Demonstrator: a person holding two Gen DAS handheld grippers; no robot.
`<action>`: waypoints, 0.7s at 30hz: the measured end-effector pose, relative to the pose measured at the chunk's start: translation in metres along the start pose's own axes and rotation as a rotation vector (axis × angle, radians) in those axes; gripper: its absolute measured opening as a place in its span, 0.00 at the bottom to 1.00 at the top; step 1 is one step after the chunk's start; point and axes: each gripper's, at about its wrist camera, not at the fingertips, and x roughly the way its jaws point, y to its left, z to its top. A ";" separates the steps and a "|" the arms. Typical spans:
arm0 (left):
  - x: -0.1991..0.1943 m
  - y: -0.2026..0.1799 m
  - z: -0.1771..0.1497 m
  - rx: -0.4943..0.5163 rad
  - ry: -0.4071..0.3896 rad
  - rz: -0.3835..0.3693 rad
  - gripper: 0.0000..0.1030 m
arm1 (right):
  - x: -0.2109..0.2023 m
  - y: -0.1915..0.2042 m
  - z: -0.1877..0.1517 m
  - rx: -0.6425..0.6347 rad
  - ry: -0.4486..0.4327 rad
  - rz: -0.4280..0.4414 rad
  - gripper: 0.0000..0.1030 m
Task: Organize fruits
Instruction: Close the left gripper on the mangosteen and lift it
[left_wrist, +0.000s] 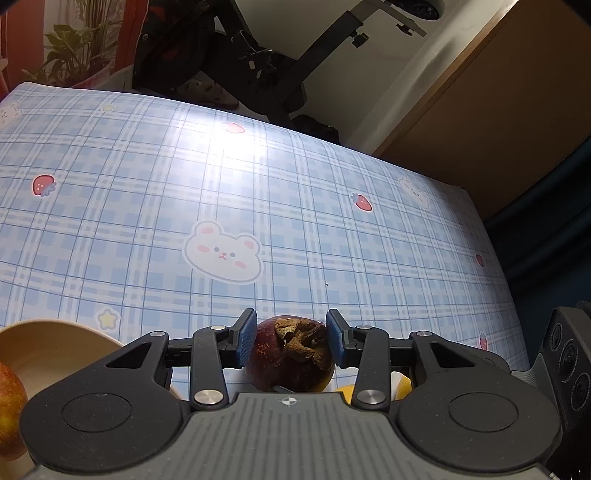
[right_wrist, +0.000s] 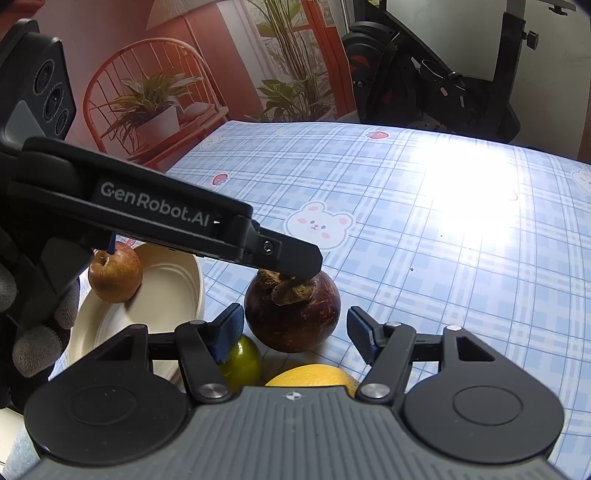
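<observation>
A dark purple mangosteen (left_wrist: 291, 362) with a dry brown calyx sits between the blue pads of my left gripper (left_wrist: 291, 336), which is shut on it. In the right wrist view the same mangosteen (right_wrist: 295, 317) is low over the blue checked tablecloth (right_wrist: 424, 258), with the left gripper (right_wrist: 303, 266) reaching in from the left across its top. My right gripper (right_wrist: 295, 332) is open just behind the fruit, its right pad clearly apart from it. A green lime (right_wrist: 242, 360) and a yellow fruit (right_wrist: 314, 374) lie close in front of me. A reddish apple (right_wrist: 116, 277) rests in the cream bowl (right_wrist: 177, 280).
The cream bowl (left_wrist: 48, 343) with the apple (left_wrist: 11, 402) stands at the table's near left. A gloved hand (right_wrist: 37, 343) holds the left gripper. An exercise bike (right_wrist: 424, 74) and potted plants (right_wrist: 155, 99) stand beyond the table's far edge. The tablecloth (left_wrist: 258, 184) stretches ahead.
</observation>
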 end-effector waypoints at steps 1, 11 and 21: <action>0.000 0.000 0.000 -0.001 0.002 -0.001 0.42 | 0.001 -0.002 0.001 0.021 0.006 0.010 0.63; -0.006 0.013 0.002 -0.043 0.031 -0.049 0.44 | 0.002 -0.009 0.000 0.059 0.000 0.050 0.59; -0.004 0.015 -0.002 -0.059 0.029 -0.068 0.49 | 0.001 -0.010 -0.001 0.078 0.004 0.060 0.60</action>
